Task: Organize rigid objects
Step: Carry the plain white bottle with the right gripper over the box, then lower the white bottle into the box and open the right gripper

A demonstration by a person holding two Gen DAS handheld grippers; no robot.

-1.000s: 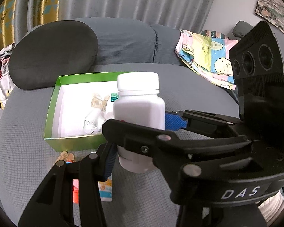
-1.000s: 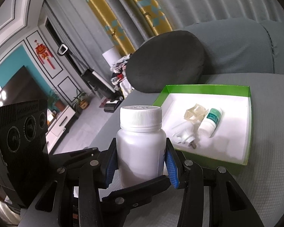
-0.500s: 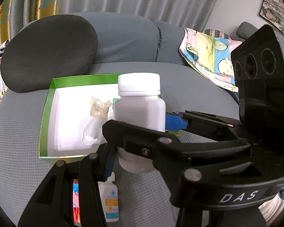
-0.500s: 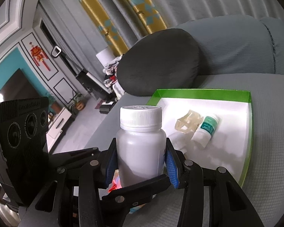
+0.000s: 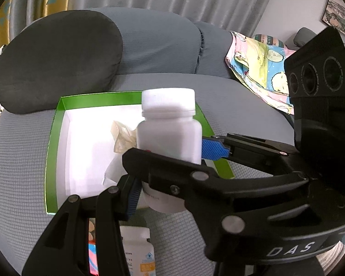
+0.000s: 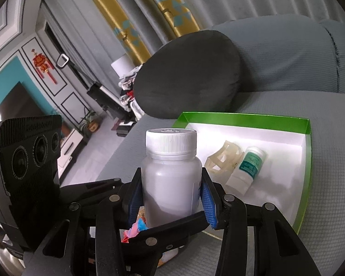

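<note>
- Left wrist view: white bottle (image 5: 169,142), capped and upright, held above the near edge of the green tray (image 5: 51,138) on the grey sofa seat (image 5: 18,156).
- Left hand-held gripper (image 5: 163,197): one blue pad sits against the bottle's lower side. The other finger is hidden, so its grip cannot be told.
- Orange-labelled bottle (image 5: 139,253) lies on the seat below.
- Right wrist view: right hand-held gripper (image 6: 171,200) clenched on the white bottle (image 6: 171,172), a pad on either side.
- In the tray (image 6: 307,168): cream plastic cage (image 6: 223,156) touching a green-labelled vial (image 6: 247,166) lying down.
</note>
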